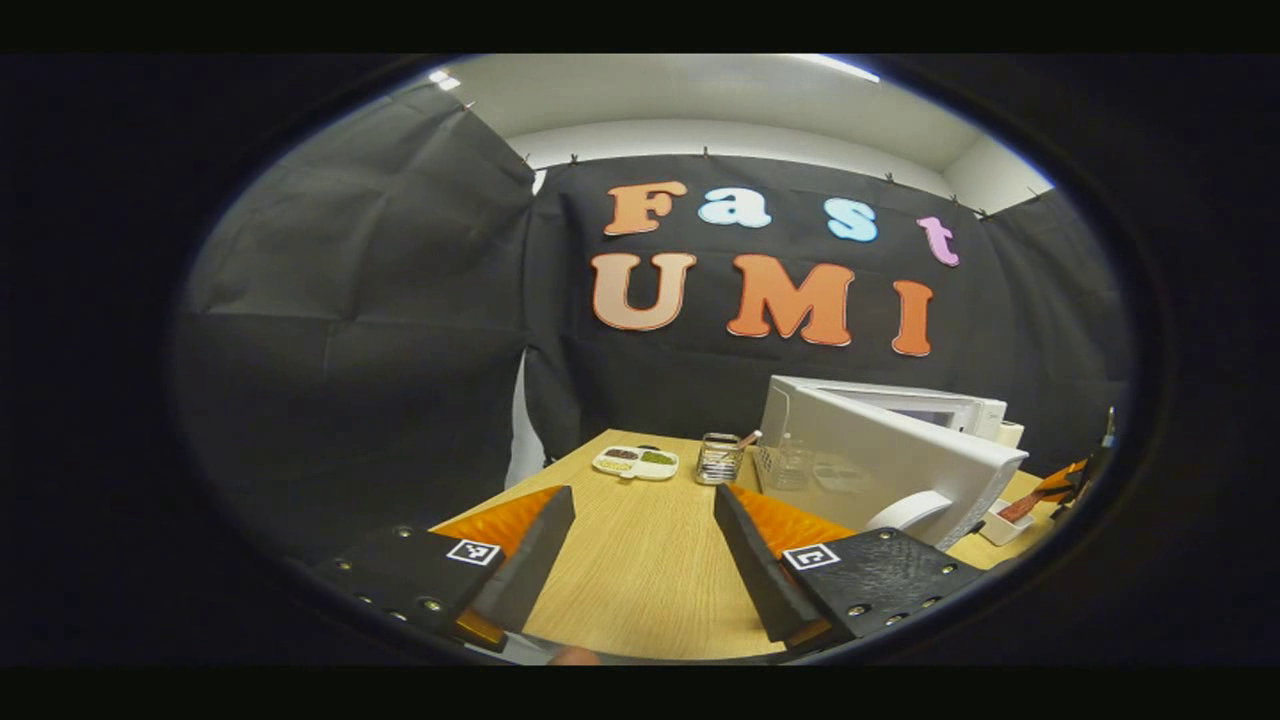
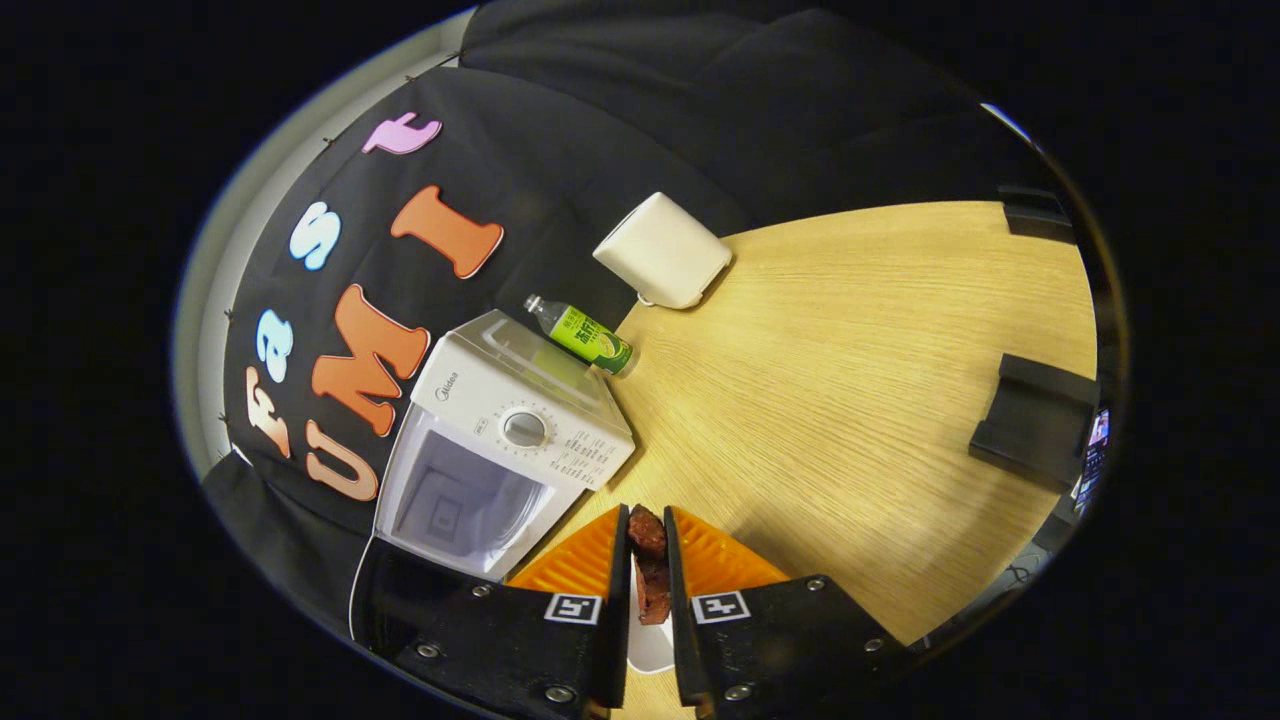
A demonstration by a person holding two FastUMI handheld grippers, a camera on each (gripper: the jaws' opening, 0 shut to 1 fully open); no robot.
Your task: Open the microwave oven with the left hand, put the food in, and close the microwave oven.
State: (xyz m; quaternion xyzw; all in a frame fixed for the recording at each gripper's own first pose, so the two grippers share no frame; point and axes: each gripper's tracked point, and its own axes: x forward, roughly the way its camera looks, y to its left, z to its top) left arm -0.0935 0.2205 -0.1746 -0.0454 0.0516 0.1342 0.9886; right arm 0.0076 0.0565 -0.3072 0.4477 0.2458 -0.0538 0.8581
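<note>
Now R gripper [image 2: 647, 563] clamps food [image 2: 648, 570].

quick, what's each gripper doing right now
Left gripper: open, holding nothing, over the table.
Right gripper: shut on a reddish-brown piece of food, near the open microwave.

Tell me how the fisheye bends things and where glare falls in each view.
Left gripper view: the table edges bow, the ceiling light glares at the top, and the microwave door leans. Right gripper view: the scene is rolled sideways, the microwave looks tilted, and the food between the tongs is sharp.
</note>
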